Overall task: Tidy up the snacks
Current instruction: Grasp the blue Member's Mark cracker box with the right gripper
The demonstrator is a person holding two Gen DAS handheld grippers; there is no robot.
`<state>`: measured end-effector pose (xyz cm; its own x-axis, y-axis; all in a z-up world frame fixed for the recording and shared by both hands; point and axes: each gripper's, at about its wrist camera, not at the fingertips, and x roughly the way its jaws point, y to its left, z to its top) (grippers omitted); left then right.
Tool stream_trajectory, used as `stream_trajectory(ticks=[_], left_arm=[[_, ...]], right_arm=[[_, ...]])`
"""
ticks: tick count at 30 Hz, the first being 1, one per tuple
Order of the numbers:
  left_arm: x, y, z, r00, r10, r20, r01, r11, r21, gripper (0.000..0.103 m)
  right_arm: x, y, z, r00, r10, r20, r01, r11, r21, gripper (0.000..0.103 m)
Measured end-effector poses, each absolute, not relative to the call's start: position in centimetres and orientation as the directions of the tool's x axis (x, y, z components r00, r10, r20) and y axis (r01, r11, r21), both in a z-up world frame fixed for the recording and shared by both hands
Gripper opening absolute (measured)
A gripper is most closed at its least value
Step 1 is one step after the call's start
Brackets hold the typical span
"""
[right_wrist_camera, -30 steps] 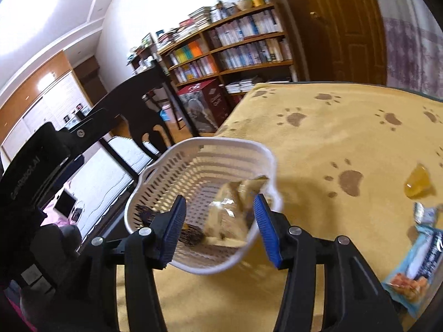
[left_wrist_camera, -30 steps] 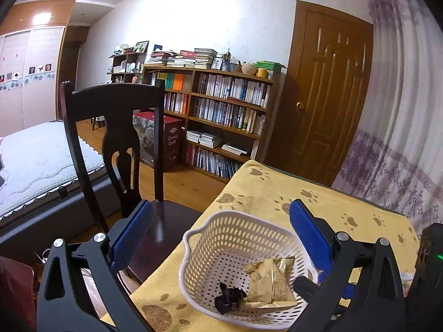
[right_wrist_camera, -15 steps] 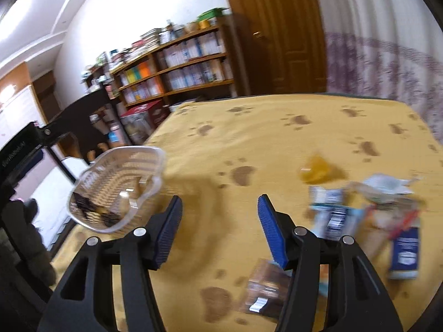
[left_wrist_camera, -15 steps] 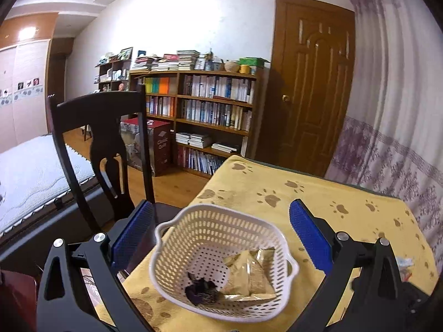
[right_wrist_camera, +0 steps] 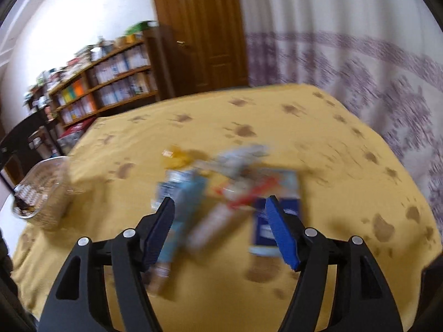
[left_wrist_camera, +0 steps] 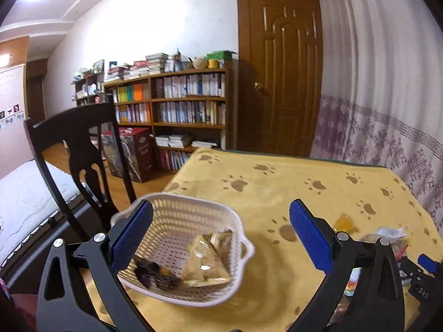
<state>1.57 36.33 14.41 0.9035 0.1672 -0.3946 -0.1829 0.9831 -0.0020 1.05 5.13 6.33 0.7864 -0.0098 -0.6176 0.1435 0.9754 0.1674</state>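
Observation:
A white perforated basket (left_wrist_camera: 177, 215) sits on the yellow paw-print cloth, holding a tan packet (left_wrist_camera: 207, 260) and a dark wrapped snack (left_wrist_camera: 155, 274). My left gripper (left_wrist_camera: 221, 232) hovers open just above and in front of it, holding nothing. In the right wrist view the basket (right_wrist_camera: 41, 191) lies far left, and a blurred pile of snack packets (right_wrist_camera: 232, 191) is spread mid-table. My right gripper (right_wrist_camera: 221, 229) stands open above the pile's near side: a light-blue packet (right_wrist_camera: 182, 191) is by its left finger, a dark-blue packet (right_wrist_camera: 263, 221) by its right.
A yellow jelly cup (right_wrist_camera: 174, 155) sits behind the pile. A dark wooden chair (left_wrist_camera: 77, 149) stands at the table's left edge beside a bed (left_wrist_camera: 25, 199). A bookshelf (left_wrist_camera: 177, 105), a wooden door (left_wrist_camera: 279, 69) and a patterned curtain (right_wrist_camera: 360, 63) lie beyond the table.
My right gripper has swung right, from over the basket to over the snack pile, staying open. The left wrist view has turned right too, so the basket now lies left of centre.

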Motion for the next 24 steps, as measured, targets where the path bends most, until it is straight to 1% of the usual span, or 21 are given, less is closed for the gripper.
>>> stream_trajectory(ticks=[4,14,16,24], left_arm=[[1.9,35.3,13.9,0.896,0.156,-0.415,-0.166,0.986,0.013,0.1],[2.3,33.0,13.1,0.885,0.154,-0.438,-0.141,0.988,0.064,0.1],[2.4,32.5,12.9,0.885,0.151,-0.441,-0.133,0.989,0.071,0.1],[3.2,30.2,12.3,0.875,0.118,-0.469,-0.088,0.993,0.085,0.1]], right_arm=[[1.7,3.0,4.3,0.741,-0.043,-0.67,0.197,0.968,0.155,0.068],[4.1,1.7,1.7,0.669,-0.102,-0.736,0.231,0.97,0.075,0.068],[4.4,1.4,1.3,0.655,-0.088,-0.751,0.227,0.97,0.084,0.068],[6.1,1.5,1.2,0.648,-0.094,-0.756,0.213,0.975,0.061,0.068]])
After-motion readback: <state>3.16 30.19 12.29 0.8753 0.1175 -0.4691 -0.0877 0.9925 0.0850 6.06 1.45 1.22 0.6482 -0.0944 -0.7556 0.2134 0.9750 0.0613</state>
